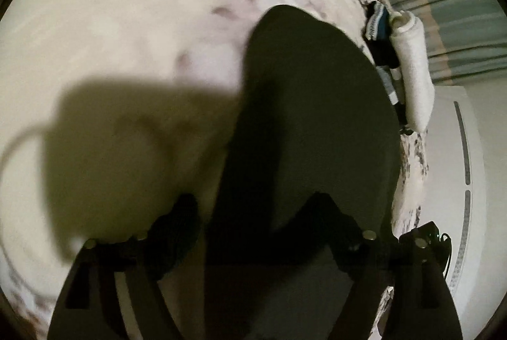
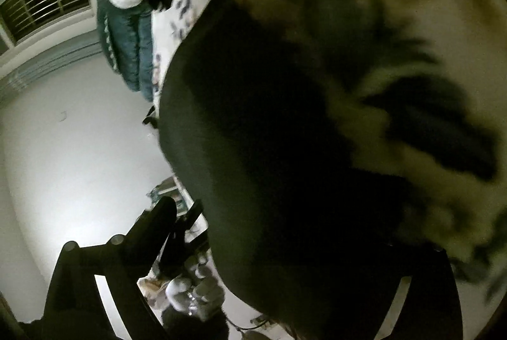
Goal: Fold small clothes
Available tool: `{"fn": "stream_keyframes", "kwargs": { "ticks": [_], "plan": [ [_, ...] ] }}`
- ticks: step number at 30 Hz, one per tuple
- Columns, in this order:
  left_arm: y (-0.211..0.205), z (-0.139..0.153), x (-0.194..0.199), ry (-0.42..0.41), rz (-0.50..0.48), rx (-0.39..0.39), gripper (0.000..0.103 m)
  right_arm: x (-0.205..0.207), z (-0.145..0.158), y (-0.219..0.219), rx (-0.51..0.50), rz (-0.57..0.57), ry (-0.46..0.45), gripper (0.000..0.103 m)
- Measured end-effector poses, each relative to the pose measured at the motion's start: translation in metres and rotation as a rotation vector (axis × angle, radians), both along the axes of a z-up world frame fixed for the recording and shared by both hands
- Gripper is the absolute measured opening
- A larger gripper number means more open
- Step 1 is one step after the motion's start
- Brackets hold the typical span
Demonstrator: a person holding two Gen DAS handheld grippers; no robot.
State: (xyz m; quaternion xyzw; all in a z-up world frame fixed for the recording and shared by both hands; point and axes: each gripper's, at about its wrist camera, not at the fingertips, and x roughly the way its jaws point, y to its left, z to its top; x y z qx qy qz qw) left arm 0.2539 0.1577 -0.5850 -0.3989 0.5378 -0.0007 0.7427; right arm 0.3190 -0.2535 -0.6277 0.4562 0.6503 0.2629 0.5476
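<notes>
Bed (image 1: 126,39) with floral cover lying under dark garment (image 1: 310,118). Garment running lengthwise away from left claw (image 1: 272,232), passing between its released fingers; right claw (image 2: 285,261) spread wide, probably gripping nothing, view blurred.

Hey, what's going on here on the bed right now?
A person is folding small clothes on a floral bedspread, working a pair of tongs in each hand. A dark garment lies spread in front of the left tongs and right tongs, both standing open over it. A rolled white cloth sits near the bed's edge.
</notes>
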Motion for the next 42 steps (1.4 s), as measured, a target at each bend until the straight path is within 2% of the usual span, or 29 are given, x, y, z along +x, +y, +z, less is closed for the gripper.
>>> {"fn": "stream_keyframes", "kwargs": {
  "ticks": [4,6,7,10,12,14,17,20,21,23,24,25,26,28,29,30,32,35,38,42],
  "plan": [
    [-0.003,0.004,0.013,-0.011,-0.023,0.023,0.078,0.006,0.003,0.013,-0.008,0.028,-0.005,0.096],
    [-0.002,0.008,0.015,-0.012,-0.038,0.020,0.078,0.001,0.012,0.000,-0.034,0.036,-0.001,0.094],
    [-0.002,0.009,0.014,-0.011,-0.050,0.022,0.078,-0.001,0.021,-0.007,-0.080,0.051,0.008,0.094],
    [-0.001,0.012,0.011,-0.007,-0.089,0.040,0.078,-0.008,0.057,-0.046,-0.245,0.087,-0.050,0.094],
    [0.002,0.013,0.007,-0.010,-0.102,0.039,0.078,-0.004,0.074,-0.065,-0.291,0.076,-0.077,0.094],
    [0.004,0.012,0.008,-0.013,-0.104,0.030,0.078,0.013,0.077,-0.068,-0.284,0.086,-0.097,0.094],
    [0.003,0.005,0.015,-0.008,-0.100,0.020,0.078,0.053,0.052,-0.043,-0.272,0.187,-0.102,0.094],
    [0.001,0.005,0.021,-0.013,-0.107,0.019,0.078,0.080,0.004,-0.009,-0.183,0.283,-0.040,0.095],
    [0.001,0.004,0.021,-0.015,-0.109,0.018,0.078,0.081,-0.004,-0.002,-0.168,0.313,-0.042,0.095],
    [0.001,0.003,0.021,-0.022,-0.114,0.009,0.079,0.088,-0.002,0.025,-0.106,0.386,-0.088,0.091],
    [0.002,0.001,0.022,-0.028,-0.116,0.004,0.080,0.089,0.002,0.043,-0.025,0.417,-0.090,0.091],
    [0.001,0.001,0.022,-0.038,-0.118,-0.001,0.081,0.089,0.003,0.055,0.011,0.433,-0.080,0.091],
    [0.001,0.000,0.023,-0.045,-0.117,0.002,0.081,0.089,0.004,0.072,0.014,0.467,-0.079,0.091],
    [-0.001,0.002,0.024,-0.060,-0.113,0.004,0.081,0.088,-0.002,0.103,-0.073,0.545,-0.084,0.085],
    [-0.001,0.003,0.025,-0.075,-0.107,0.001,0.081,0.089,-0.007,0.110,-0.100,0.544,-0.073,0.083],
    [-0.001,0.008,0.024,-0.107,-0.086,-0.002,0.078,0.092,-0.010,0.114,-0.114,0.532,-0.064,0.081],
    [0.000,0.017,0.026,-0.126,-0.068,0.023,0.024,0.093,-0.005,0.110,-0.145,0.506,-0.075,0.046],
    [-0.004,0.030,0.029,-0.145,-0.089,0.044,0.021,0.087,0.009,0.096,-0.145,0.440,-0.093,0.033],
    [-0.010,0.051,0.033,-0.156,-0.110,0.072,0.020,0.081,0.030,0.095,-0.201,0.401,-0.143,0.029],
    [-0.017,0.089,0.045,-0.193,-0.153,0.092,0.020,0.075,0.066,0.088,-0.194,0.324,-0.188,0.028]
  ]
}}
